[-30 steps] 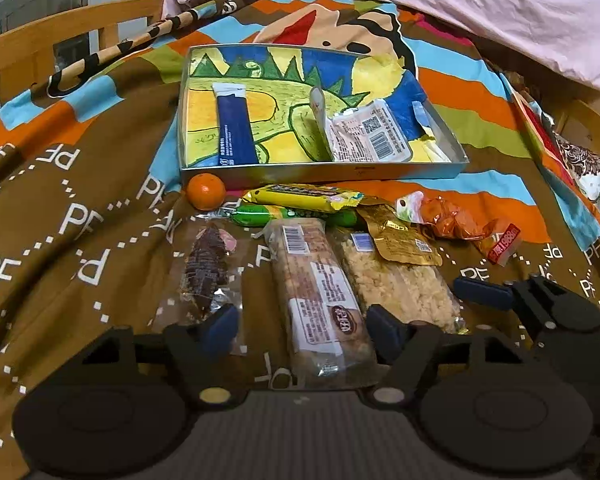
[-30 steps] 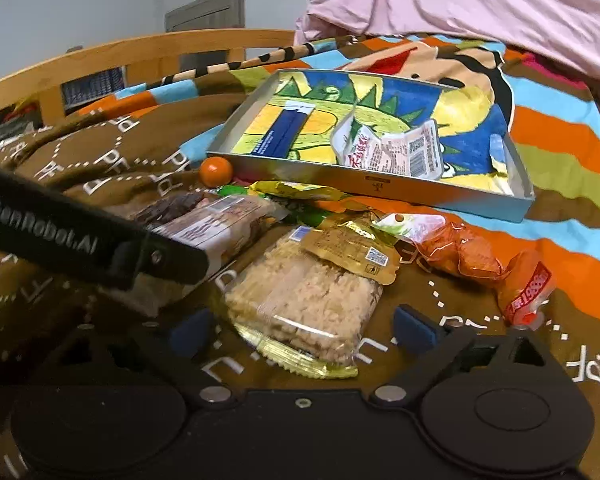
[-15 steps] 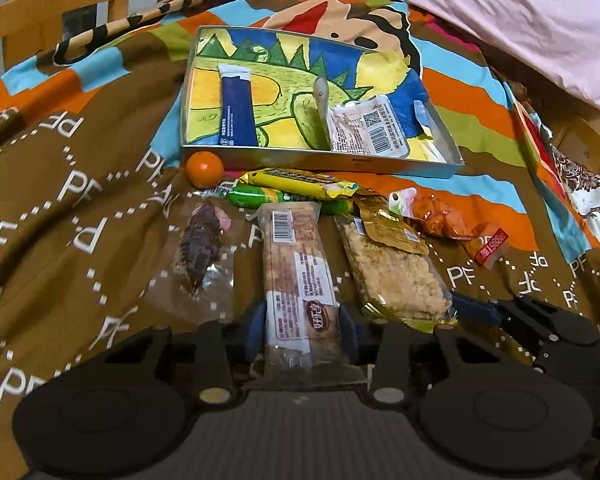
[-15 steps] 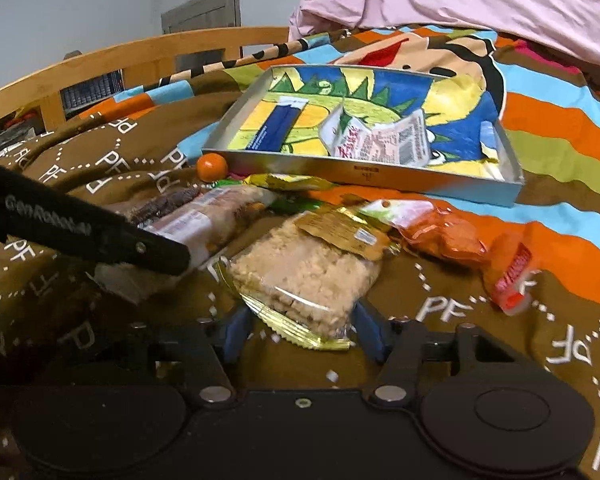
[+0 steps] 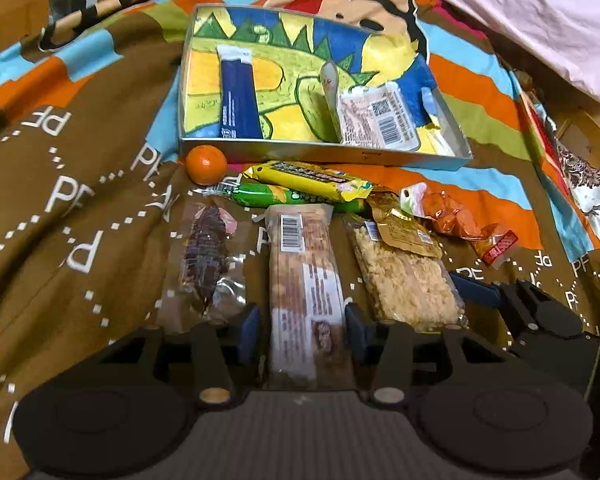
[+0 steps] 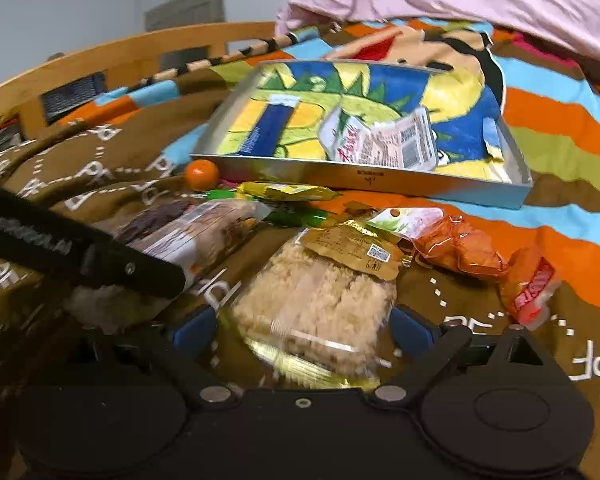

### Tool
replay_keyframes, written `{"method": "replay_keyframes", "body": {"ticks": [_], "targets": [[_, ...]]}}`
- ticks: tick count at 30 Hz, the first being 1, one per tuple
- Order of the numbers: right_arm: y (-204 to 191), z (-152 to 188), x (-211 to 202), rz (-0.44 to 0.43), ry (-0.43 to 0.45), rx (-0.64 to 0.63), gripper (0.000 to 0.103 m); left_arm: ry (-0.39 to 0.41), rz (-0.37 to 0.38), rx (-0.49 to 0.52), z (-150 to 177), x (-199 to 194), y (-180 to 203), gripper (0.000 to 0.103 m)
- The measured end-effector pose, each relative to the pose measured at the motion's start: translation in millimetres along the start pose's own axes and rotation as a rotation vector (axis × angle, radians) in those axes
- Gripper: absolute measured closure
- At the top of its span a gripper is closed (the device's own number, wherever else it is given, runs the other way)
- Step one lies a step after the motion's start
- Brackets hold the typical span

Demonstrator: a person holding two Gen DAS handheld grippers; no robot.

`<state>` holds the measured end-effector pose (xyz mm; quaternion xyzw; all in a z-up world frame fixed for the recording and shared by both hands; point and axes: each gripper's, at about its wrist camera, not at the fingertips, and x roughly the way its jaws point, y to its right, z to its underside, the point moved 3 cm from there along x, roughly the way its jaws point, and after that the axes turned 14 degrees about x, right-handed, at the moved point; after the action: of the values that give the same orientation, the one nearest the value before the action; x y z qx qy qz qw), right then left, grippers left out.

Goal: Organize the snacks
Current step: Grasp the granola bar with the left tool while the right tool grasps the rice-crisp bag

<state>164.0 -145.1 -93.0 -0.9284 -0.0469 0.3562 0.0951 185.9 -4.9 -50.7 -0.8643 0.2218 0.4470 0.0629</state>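
Our left fingers [image 5: 302, 334] straddle the bar [image 5: 306, 284] at lower centre without quite pinching, having just widened, its long axis running up-frame toward the tray [image 5: 324, 154], while our right fingers [image 6: 302, 330] gape around the rice cake [image 6: 316, 300].

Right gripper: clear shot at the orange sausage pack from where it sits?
Probably yes. The orange sausage pack lies uncovered beside the right gripper, whose open jaws straddle the rice cracker pack; it would need to shift sideways.
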Motion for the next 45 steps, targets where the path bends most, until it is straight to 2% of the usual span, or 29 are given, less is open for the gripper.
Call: {"method": "replay_keyframes", "body": {"ticks": [3, 5, 7, 9, 12, 18, 21, 24, 27, 31, 38, 45], "targets": [[1.2, -3.7, 6.5, 0.018, -0.003, 0.030, 0.009, -0.013, 0.009, -0.013, -3.3, 6.2, -3.2, 0.052], [2.9, -3.7, 5.0, 0.018, -0.001, 0.033, 0.018, -0.018, 0.009, -0.015, -4.3, 8.8, -3.0, 0.053], [3.1, -2.1, 2.5, 0.015, -0.004, 0.013, 0.021, -0.021, -0.004, -0.003, -3.5, 9.7, -0.9, 0.057], [3.3, 0.3, -2.1, 0.013, -0.006, -0.004, 0.021, -0.017, -0.017, 0.006, -1.7, 7.4, 1.9, 0.062], [3.5, 6.1, -12.8, -0.003, -0.021, -0.033, 0.022, -0.015, -0.033, 0.005, 2.8, 0.5, 6.4, 0.063], [4.5, 20.9, -41.2, -0.040, -0.048, -0.112, 0.021, -0.037, -0.022, 0.007, 18.5, -14.4, 15.8, 0.062], [5.0, 20.8, -37.7, -0.038, -0.054, -0.106, 0.018, -0.051, -0.031, 0.035, 18.9, -11.5, 18.2, 0.058], [3.4, 19.0, -31.8, -0.027, -0.056, -0.104, 0.015, -0.062, -0.028, 0.020, 17.4, -7.1, 16.4, 0.058], [5.3, 18.9, -31.7, -0.019, -0.047, -0.079, 0.021, -0.056, -0.019, -0.003, 19.4, -6.4, 13.5, 0.062], [5.8, 24.4, -39.1, -0.015, -0.040, -0.104, 0.023, -0.055, -0.021, 0.005, 23.8, -12.7, 15.8, 0.063], [-5.7, 39.9, -71.7, 0.004, 0.018, -0.303, 0.024, -0.038, 0.005, -0.002, 35.9, -31.3, 26.7, 0.063], [-10.1, 47.4, -97.1, 0.025, 0.094, -0.421, 0.024, -0.010, 0.018, 0.005, 41.6, -45.1, 36.9, 0.063]]}}
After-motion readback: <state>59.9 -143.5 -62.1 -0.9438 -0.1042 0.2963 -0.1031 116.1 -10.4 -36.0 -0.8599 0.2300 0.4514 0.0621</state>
